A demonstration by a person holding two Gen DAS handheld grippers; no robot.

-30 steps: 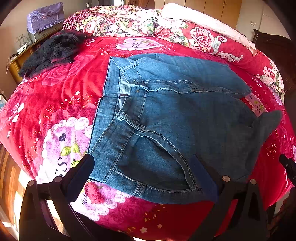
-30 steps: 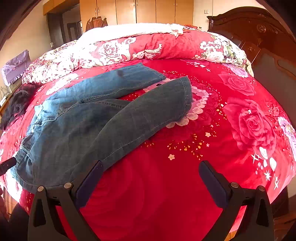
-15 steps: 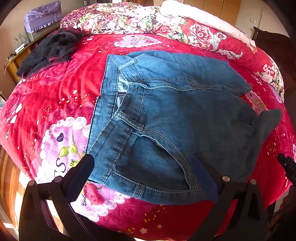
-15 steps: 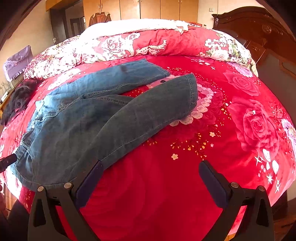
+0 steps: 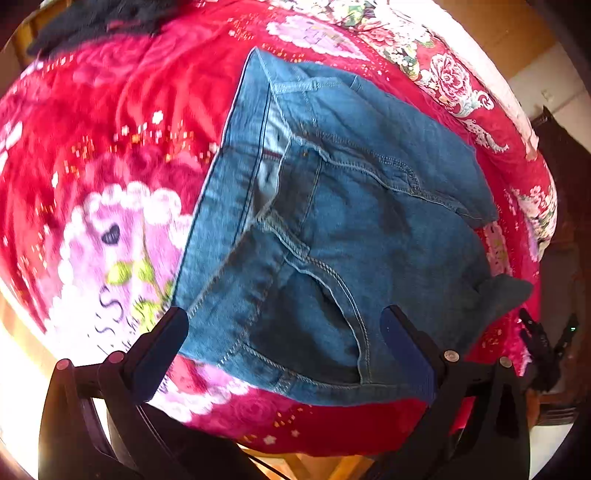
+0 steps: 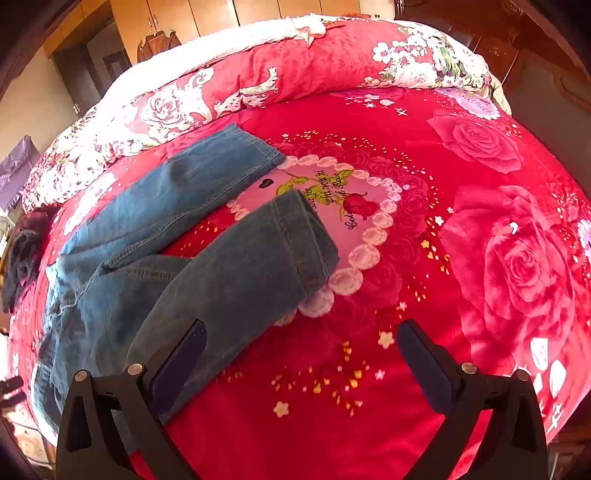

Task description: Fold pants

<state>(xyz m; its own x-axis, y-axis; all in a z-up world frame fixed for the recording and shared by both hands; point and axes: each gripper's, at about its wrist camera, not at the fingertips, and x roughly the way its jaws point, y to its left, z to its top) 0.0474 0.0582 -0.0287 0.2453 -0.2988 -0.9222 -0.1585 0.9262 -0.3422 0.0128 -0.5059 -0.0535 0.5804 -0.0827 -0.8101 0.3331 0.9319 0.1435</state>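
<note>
Blue jeans [image 5: 332,229] lie spread on the red floral bed [image 6: 424,295], waistband toward nine o'clock. The left gripper [image 5: 284,339] hangs over the near hip, jaws released; the right gripper [image 6: 301,350], jaws likewise released, straddles the near leg's edge.

- Pants [image 5: 332,229] lie on the bedspread [image 5: 122,122], waistband toward its left side, legs toward its right.
- Rolled quilt [image 6: 295,70] lies behind the pants.
- Dark garment [image 5: 99,18] lies at the bedspread's far left.
</note>
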